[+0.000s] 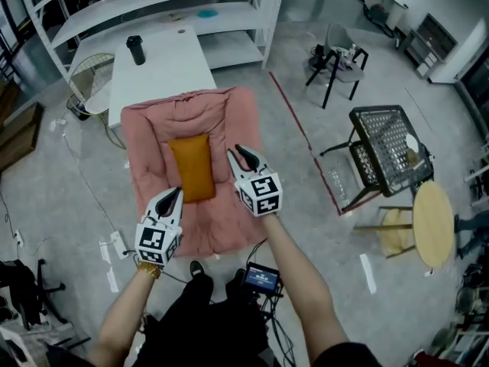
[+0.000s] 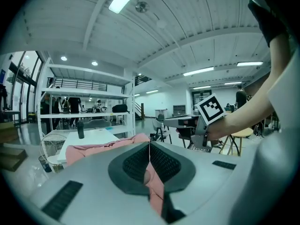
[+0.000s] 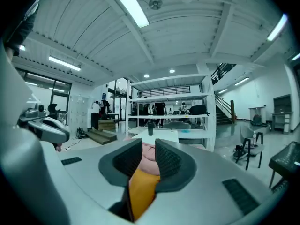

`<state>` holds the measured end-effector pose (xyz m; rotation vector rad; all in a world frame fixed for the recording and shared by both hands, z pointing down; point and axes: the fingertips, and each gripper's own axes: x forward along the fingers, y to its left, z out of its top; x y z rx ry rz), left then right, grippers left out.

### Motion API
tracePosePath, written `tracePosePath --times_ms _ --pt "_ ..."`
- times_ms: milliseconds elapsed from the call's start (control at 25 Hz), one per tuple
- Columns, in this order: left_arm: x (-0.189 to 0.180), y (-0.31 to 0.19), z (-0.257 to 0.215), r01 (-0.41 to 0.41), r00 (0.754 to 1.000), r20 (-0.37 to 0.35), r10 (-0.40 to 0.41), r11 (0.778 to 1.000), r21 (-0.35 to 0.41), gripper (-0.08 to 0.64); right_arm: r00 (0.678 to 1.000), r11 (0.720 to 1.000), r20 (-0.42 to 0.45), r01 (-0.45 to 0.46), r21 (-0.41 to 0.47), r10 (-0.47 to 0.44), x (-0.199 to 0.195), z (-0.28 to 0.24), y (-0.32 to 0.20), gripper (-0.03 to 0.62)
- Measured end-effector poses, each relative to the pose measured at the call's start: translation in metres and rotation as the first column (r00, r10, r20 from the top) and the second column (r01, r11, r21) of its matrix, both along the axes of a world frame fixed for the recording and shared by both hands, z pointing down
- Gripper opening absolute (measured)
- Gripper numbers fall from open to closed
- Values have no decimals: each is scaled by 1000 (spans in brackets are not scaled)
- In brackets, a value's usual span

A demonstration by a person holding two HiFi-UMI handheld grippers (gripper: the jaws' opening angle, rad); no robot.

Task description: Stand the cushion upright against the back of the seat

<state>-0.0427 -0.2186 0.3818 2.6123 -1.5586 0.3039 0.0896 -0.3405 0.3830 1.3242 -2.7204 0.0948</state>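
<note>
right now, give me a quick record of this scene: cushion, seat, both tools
cushion: orange, lying flat on the middle of the seat, not stood up yet
seat: pink, padded, on the floor in front of a white table
left tool: jaws together, holding nothing, tip by the cushion's near left corner
right tool: jaws a little apart, empty, just right of the cushion
on the table: black cup

Open lab-workshop hall — concrete floor (image 1: pixel 382 67), strip lights (image 3: pixel 126 6); a white table (image 1: pixel 160 71) stood just before the white shelving rack (image 1: pixel 137 2), a chair (image 1: pixel 336 60) to the rack's right.
</note>
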Motion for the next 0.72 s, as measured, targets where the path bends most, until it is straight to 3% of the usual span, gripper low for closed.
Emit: tracePosePath --times_ms 400,560,720 --pt "20 20 -6 -19 1000 17 19 1000 -5 14 982 983 44 -184 -25 185 93 11 -37 89" --pt "23 27 -7 -16 1000 20 16 1000 3 14 972 974 65 -225 1 224 124 -1 -40 89" --pt "26 30 -8 -2 1000 9 2 1000 14 14 977 975 30 -212 64 211 128 -26 -37 89"
